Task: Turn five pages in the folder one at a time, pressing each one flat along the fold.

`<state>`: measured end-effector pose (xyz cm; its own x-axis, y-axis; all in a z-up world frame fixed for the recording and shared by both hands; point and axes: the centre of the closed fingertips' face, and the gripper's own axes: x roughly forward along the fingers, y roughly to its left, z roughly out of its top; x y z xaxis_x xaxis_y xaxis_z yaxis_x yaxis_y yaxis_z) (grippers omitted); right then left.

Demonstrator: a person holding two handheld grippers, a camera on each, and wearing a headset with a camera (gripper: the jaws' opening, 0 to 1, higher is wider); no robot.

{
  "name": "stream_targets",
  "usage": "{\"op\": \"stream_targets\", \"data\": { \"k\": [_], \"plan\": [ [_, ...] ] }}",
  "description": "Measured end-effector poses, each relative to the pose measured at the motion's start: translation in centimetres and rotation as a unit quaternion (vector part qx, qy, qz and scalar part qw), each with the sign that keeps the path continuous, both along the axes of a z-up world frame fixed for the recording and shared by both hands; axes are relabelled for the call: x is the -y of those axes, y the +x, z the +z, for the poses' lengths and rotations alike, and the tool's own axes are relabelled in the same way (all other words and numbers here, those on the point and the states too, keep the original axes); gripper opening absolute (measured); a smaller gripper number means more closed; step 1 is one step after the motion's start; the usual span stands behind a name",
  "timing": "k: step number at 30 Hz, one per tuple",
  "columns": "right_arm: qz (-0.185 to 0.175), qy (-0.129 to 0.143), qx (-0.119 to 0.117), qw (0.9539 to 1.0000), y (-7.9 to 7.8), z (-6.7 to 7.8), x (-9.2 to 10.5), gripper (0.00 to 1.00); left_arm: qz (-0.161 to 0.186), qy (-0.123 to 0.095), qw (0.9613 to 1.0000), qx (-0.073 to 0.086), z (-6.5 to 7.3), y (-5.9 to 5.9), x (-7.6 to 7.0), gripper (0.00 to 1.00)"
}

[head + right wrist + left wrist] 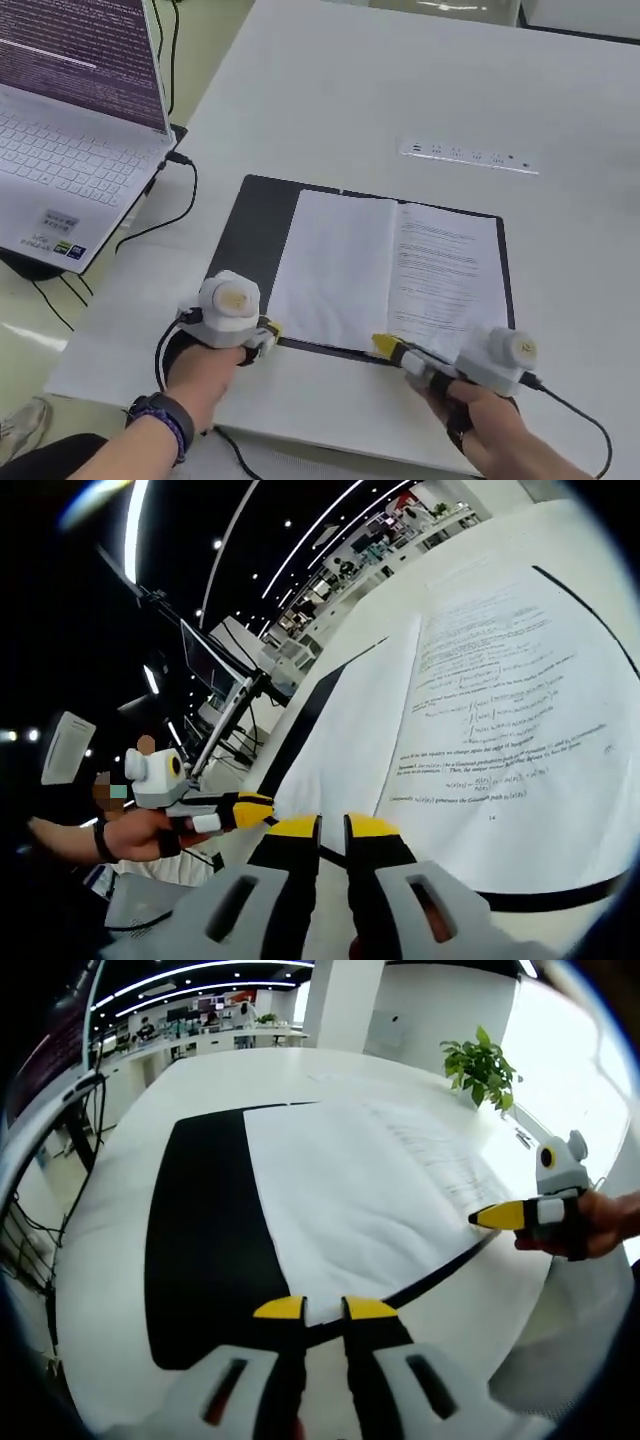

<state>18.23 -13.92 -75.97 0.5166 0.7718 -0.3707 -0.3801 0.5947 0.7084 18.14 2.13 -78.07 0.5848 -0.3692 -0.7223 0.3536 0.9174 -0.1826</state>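
Note:
A black folder (255, 235) lies open on the white table. It holds a blank left page (335, 265) and a printed right page (445, 275), both lying flat. My left gripper (265, 333) (322, 1308) is shut, its yellow tips at the near left corner of the blank page (340, 1190). My right gripper (385, 346) (332, 826) is shut too, low at the folder's near edge below the fold, with the printed page (500, 710) ahead of it. Each gripper appears in the other's view: the right gripper (490, 1217) and the left gripper (255, 806).
An open white laptop (70, 120) stands at the far left, with black cables (175, 215) running toward the folder. A white power strip (470, 157) lies beyond the folder. The table's near edge (300, 435) is close under both hands. A potted plant (482, 1065) stands further off.

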Motion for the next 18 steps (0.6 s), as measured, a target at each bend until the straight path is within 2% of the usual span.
{"op": "stream_targets", "data": {
  "k": [2,4,8,11,13,16,18],
  "plan": [
    [-0.006,-0.006,0.018,0.9998,0.2,0.9,1.2,0.10,-0.001,-0.007,1.0000,0.001,0.6,-0.3,0.0,0.15],
    [-0.010,-0.016,0.032,0.9993,0.2,1.6,2.5,0.14,-0.002,-0.001,0.9999,0.015,1.5,-0.4,-0.3,0.17],
    [-0.026,-0.023,0.048,0.9982,0.5,2.8,5.0,0.22,-0.001,-0.011,0.9998,0.019,2.6,-0.6,-0.6,0.23],
    [-0.052,-0.025,0.061,0.9965,0.9,3.8,7.3,0.25,-0.008,-0.001,0.9991,0.041,3.9,-0.4,-1.0,0.27],
    [-0.060,-0.030,0.067,0.9955,1.0,4.3,8.2,0.28,-0.009,0.002,0.9989,0.047,4.6,-0.5,-1.3,0.29],
    [-0.062,-0.047,0.085,0.9934,1.2,5.0,9.6,0.31,-0.018,0.013,0.9979,0.061,5.9,-0.5,-2.1,0.33],
    [-0.046,-0.063,0.098,0.9922,0.9,5.4,10.0,0.32,-0.015,0.017,0.9974,0.069,6.7,-0.5,-2.7,0.34]
  ]
}}
